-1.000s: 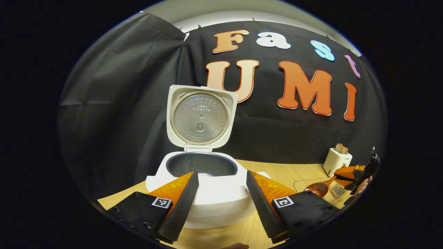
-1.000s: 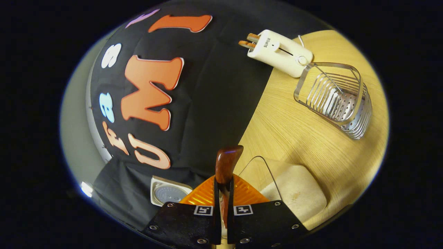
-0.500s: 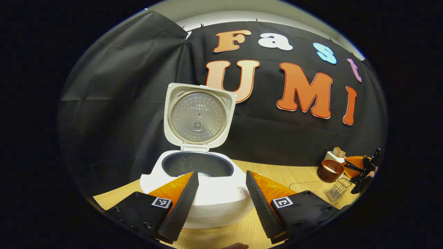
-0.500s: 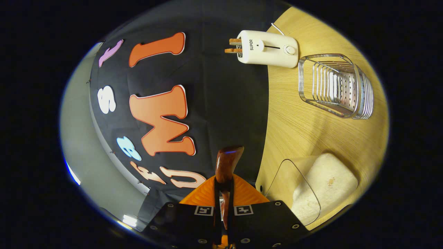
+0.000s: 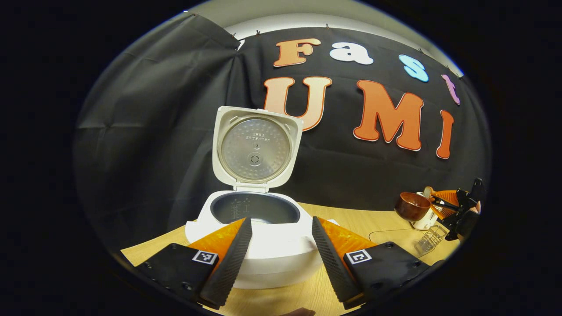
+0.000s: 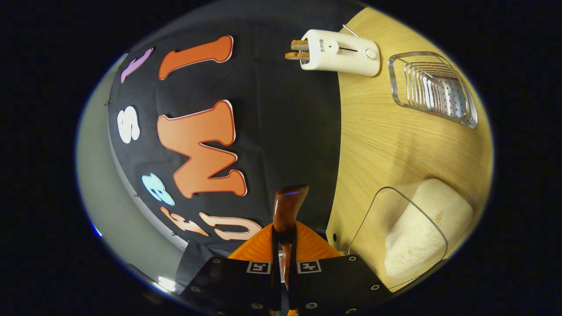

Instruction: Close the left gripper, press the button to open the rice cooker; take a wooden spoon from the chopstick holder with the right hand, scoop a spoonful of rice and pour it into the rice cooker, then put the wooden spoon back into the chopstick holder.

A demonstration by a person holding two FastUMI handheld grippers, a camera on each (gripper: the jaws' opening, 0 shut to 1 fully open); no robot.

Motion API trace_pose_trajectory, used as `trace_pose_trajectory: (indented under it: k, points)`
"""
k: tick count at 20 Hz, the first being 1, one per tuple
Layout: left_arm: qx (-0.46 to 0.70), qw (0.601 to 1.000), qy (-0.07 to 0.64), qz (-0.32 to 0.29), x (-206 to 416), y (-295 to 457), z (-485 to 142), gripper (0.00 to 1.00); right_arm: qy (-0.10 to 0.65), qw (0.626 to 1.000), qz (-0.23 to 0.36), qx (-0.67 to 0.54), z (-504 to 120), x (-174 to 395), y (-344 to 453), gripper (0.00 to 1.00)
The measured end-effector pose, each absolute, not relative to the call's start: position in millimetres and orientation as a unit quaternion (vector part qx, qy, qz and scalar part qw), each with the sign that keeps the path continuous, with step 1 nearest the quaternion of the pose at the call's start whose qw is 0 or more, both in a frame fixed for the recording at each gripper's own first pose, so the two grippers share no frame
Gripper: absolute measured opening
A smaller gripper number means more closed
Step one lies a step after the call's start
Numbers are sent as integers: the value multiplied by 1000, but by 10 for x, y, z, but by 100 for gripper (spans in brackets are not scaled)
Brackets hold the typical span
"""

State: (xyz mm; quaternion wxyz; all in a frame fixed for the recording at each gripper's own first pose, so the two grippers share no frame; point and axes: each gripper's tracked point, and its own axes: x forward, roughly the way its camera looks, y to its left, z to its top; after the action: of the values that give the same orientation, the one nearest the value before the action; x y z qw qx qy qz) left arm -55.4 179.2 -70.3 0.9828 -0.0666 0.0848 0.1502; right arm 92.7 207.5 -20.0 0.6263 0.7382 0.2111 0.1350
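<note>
Left tool (image 5: 281, 245): its two fingers are spread wide apart and grip nothing; it hovers just in front of the cooker's near edge.
Rice cooker: the white, rounded rice cooker (image 5: 263, 252) stands on the pale wooden table (image 5: 351, 219), at the left of the left gripper view, between that tool's fingers.
Cooker lid: the square white lid with a round metal inner plate (image 5: 256, 149) stands upright, hinged at the far side.
Inner pot: the dark grey pot (image 5: 254, 210) is uncovered; what lies in it is hidden from here.
Right tool (image 6: 284, 263): its fingers are pressed onto the handle of the reddish-brown wooden spoon (image 6: 287, 210), which sticks out forward between them. In the left gripper view the same tool (image 5: 459, 206) is held in the air at the far right.
Spoon bowl: the round bowl (image 5: 412, 206) points left toward the cooker, raised above the table; it seems tipped on its side, though that is small and hard to judge.
Rice container: a clear, rounded-corner box with white rice (image 6: 417, 228) heaped at one side sits on the table near the right tool.
Chopstick holder: the metal wire holder with a perforated base (image 6: 432, 87) stands farther off, beside the toaster.
Toaster: a small white toaster with two brown slices (image 6: 338, 48) stands at the table's far edge, against the black cloth wall (image 5: 153, 131).
</note>
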Motion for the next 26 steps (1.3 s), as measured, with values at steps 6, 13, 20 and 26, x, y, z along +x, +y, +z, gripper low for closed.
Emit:
trace_pose_trajectory:
  k: [6, 13, 20, 26]
  points:
    - [-59, 979, 96, 172, -725, 1981, -760, 90, 206, 650, 172, 711, 203, 1060, 2610, 7]
    - [-45, 973, 101, 202, -956, 2232, -764, 90, 185, 701, 212, 655, 614, 1179, 3284, 7]
    - [-38, 970, 104, 217, -1158, 2424, -822, 92, 165, 742, 261, 595, 879, 1272, 3977, 7]
    - [-27, 968, 102, 227, -1232, 2529, -811, 91, 137, 781, 319, 519, 1091, 1207, 4569, 7]
